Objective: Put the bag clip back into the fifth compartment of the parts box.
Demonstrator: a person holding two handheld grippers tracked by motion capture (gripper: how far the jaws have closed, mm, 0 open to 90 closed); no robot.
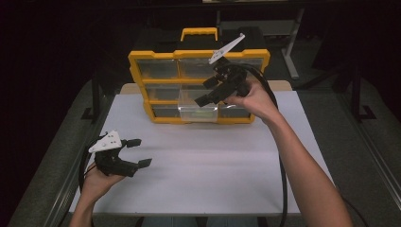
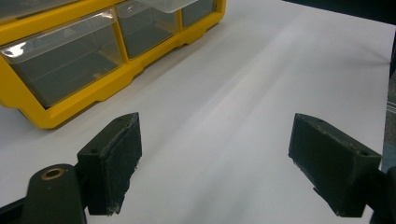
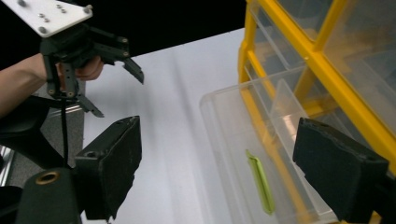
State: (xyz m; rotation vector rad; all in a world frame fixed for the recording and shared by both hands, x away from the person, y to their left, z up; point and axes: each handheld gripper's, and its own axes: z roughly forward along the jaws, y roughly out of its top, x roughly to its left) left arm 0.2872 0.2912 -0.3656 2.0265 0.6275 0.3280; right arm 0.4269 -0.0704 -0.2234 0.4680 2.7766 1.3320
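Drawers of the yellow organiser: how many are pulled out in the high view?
1: the clear drawer, bottom row, middle, below the right hand-held gripper. The other drawers look pushed in, though that gripper hides part of the organiser.

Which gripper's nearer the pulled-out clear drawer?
Right. The right gripper hovers open just above the clear drawer; the left gripper sits open over the table's near-left, well away.

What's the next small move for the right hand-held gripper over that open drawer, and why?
Probably pull the right hand-held gripper back, then push the clear drawer shut. Its jaws stand open with nothing between them, the green strip already lies in the drawer, and the drawer sticks out of the yellow organizer.
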